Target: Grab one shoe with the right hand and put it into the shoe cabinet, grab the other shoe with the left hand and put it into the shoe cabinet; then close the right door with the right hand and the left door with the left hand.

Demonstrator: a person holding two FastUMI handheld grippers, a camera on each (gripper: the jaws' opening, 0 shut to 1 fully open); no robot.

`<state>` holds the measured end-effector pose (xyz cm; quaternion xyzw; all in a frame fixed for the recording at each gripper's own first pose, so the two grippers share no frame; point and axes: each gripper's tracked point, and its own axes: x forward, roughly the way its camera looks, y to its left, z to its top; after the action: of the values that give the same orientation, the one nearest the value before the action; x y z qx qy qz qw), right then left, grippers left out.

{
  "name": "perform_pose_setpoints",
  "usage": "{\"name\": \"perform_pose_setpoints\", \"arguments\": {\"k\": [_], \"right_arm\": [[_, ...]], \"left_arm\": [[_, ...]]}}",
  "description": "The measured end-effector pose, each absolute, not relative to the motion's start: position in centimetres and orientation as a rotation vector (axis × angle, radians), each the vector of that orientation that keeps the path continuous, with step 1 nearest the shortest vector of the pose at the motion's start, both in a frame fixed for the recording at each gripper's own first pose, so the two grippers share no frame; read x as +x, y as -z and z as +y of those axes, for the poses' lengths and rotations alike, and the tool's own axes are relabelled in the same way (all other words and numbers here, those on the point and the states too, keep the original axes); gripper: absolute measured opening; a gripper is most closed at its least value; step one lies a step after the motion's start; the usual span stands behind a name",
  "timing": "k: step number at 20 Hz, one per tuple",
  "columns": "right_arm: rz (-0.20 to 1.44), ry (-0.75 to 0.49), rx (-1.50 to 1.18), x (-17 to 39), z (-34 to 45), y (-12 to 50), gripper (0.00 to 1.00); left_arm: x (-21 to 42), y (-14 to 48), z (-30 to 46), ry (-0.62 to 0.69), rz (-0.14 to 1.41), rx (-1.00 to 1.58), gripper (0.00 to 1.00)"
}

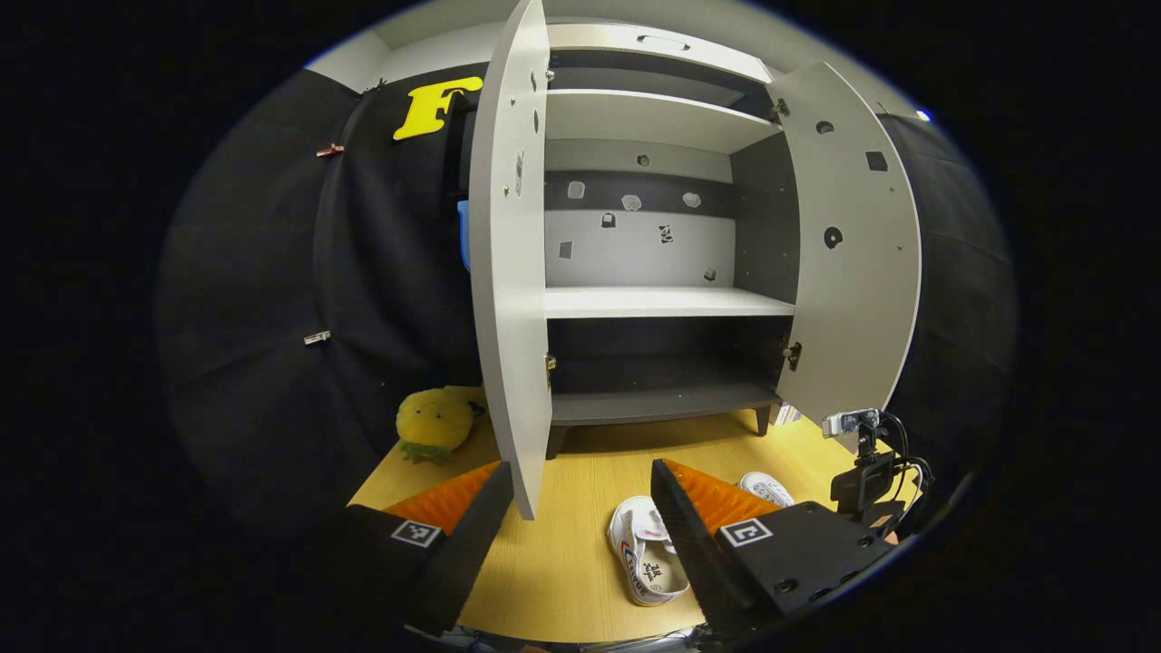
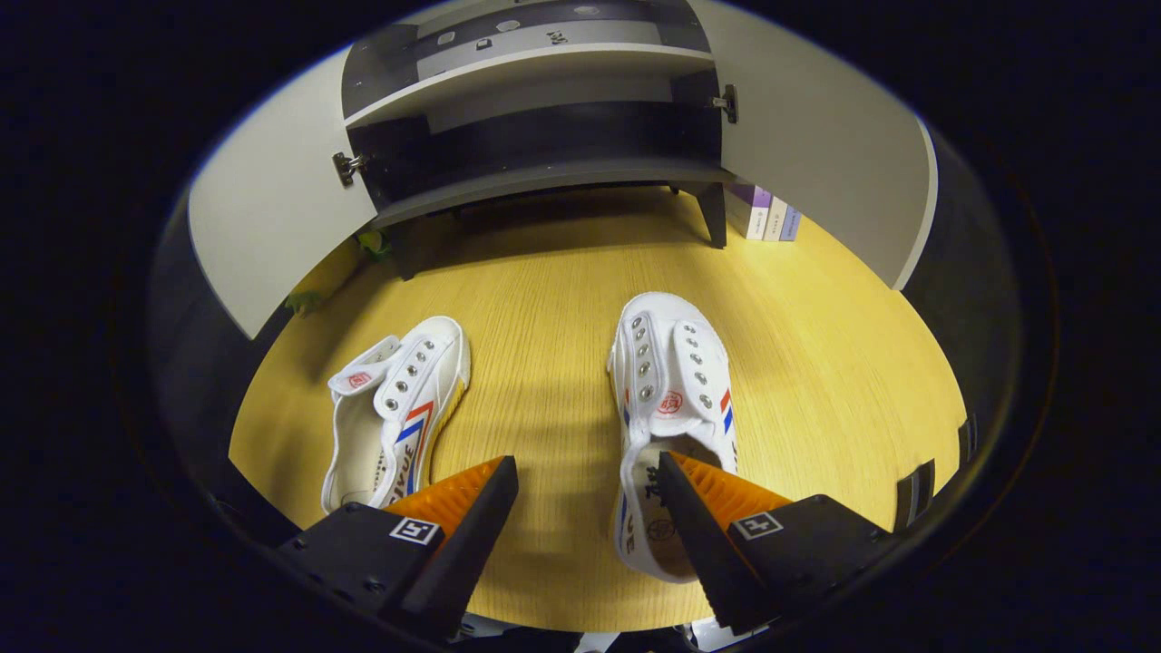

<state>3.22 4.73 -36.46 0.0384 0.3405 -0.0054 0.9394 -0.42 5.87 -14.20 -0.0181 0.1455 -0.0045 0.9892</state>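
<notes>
While both shoes lie on the wooden floor (image 2: pixel 562 299) in front of the shoe cabinet (image 1: pixel 653 299), I see my right gripper (image 2: pixel 588 481) hanging over them with its fingers spread wide and nothing between them. In the right gripper view the right shoe (image 2: pixel 669 399) points its toe toward the cabinet, and its heel opening sits under the tip of one finger, though I cannot tell whether that finger touches it. The left shoe (image 2: pixel 399 399) lies beside it, farther from the cabinet's right door (image 2: pixel 816 136) and nearer the left door (image 2: pixel 272 236), angled, with its heel end hidden behind the other finger. My left gripper (image 1: pixel 580 490) hangs higher and farther from the cabinet, fingers also wide apart and empty; in the left gripper view one shoe shows between its fingers, partly covered by a finger, and just the toe of the second shoe peeks out behind that finger. Both doors stand open, and the shelves inside hold nothing I can make out. A yellow plush toy (image 1: pixel 434 424) sits on the floor beside the cabinet's left door, some books (image 2: pixel 766 213) stand by the cabinet's leg under the right door, and a small camera on a stand (image 1: pixel 862 462) stands near that door.
</notes>
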Motion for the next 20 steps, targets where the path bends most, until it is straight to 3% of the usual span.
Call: {"name": "perform_pose_setpoints", "arguments": {"k": [12, 14, 17, 19, 20], "right_arm": [[0.613, 0.159, 0.014, 8.8, 1.0, 37.9, 0.96], [0.63, 0.136, 0.02, 8.9, 0.9, 38.1, 0.67], [0.651, 0.067, -0.034, 8.9, 1.4, 38.1, 0.61], [0.668, 0.018, -0.049, 9.1, 2.2, 38.2, 0.46], [0.676, 0.004, -0.045, 9.3, 2.5, 38.2, 0.33]], "left_arm": [[-1.4, 16.2, 4.9, 0.024, 0.346, -0.052, 0.95], [-1.4, 16.5, 4.8, 0.019, 0.357, -0.057, 0.95], [-1.2, 16.9, 4.6, 0.011, 0.372, -0.064, 0.96], [-1.0, 16.5, 4.4, 0.007, 0.367, -0.07, 0.95], [-0.9, 16.3, 4.4, 0.005, 0.362, -0.07, 0.95]]}}
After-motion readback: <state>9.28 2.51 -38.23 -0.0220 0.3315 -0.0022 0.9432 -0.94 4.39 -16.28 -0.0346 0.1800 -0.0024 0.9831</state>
